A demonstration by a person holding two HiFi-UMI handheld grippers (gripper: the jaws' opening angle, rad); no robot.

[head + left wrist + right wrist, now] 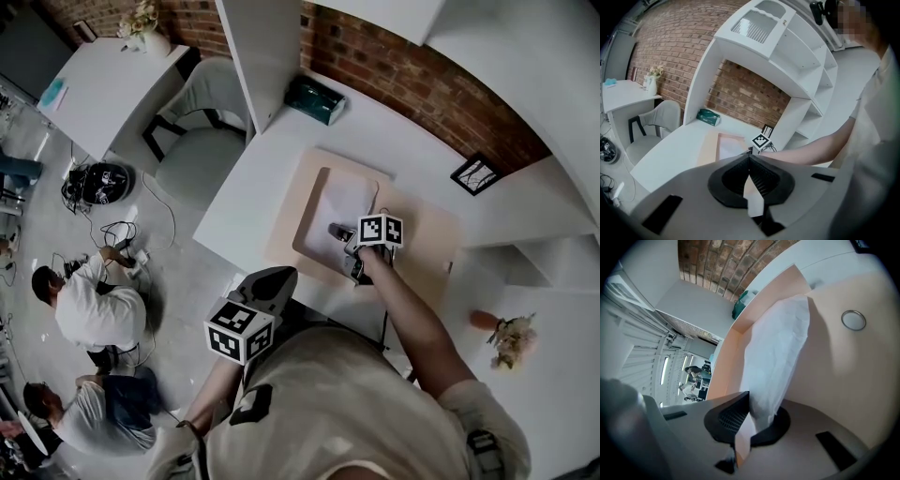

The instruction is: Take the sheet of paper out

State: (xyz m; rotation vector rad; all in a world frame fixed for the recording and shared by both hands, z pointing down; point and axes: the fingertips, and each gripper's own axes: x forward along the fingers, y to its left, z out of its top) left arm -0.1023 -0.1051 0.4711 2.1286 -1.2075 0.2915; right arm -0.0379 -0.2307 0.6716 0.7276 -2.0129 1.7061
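A peach folder (427, 234) lies open on the white desk (244, 202). A white sheet of paper (345, 199) rests in its left half. My right gripper (337, 231) is at the sheet's near edge. In the right gripper view the sheet (780, 343) rises crumpled from between the jaws, and the right gripper (753, 409) is shut on it. The folder's flap (736, 352) stands on the left, with a metal snap ring (853, 320) on the other flap. My left gripper (273, 282) hangs off the desk's near edge by my body. The left gripper (749, 158) is shut and holds nothing.
A green box (315, 98) stands at the back of the desk, and a small framed picture (476, 173) sits to the right. A flower vase (511, 339) stands on the right-hand surface. A grey chair (202, 122) is left of the desk. Two people (94, 314) sit on the floor.
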